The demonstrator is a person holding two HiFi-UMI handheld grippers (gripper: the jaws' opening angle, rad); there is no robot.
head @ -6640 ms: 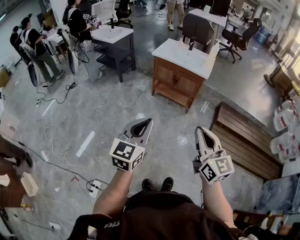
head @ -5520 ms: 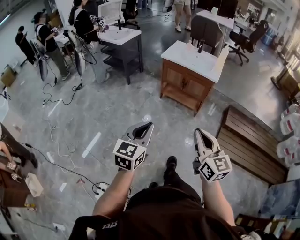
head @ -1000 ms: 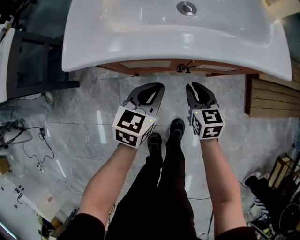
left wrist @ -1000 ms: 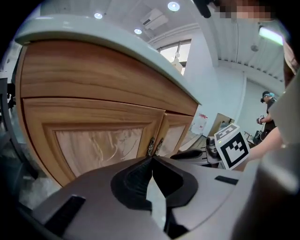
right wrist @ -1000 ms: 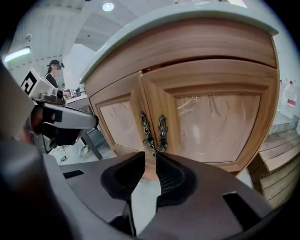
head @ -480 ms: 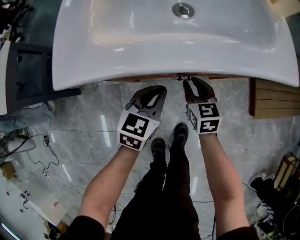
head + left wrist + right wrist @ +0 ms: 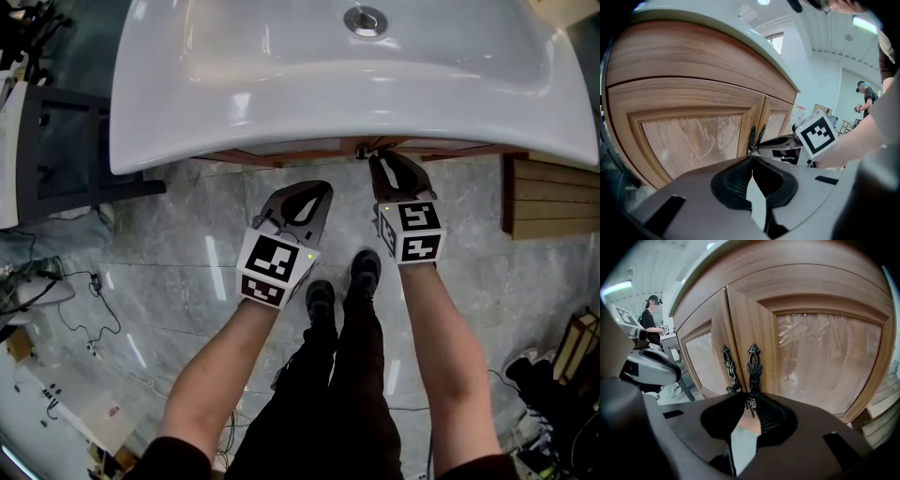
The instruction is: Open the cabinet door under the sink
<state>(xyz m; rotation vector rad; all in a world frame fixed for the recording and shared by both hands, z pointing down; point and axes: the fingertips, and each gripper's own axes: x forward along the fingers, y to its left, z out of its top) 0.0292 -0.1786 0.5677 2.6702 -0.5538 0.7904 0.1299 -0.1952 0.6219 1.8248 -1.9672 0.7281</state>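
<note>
Your sink (image 7: 281, 112) is glossy white, its drain (image 7: 365, 19) silver. The cabinet doors (image 7: 820, 357) below are warm brown wood with streaky grain and paler, mottled centre panels. The handle (image 7: 753, 365) and its twin handle (image 7: 728, 365) are black scrollwork. The floor (image 7: 169, 272) is grey marbled stone. Your left gripper (image 7: 322, 187) is grey with black pads and a white cube patterned in black squares. Your trousers (image 7: 337, 394) and shoes (image 7: 320, 298) are black.

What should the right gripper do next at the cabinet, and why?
Probably pull gently back. The right gripper has just been closing its jaws, which seem to pinch the lower end of the right-hand handle, and the right door is shut.
</note>
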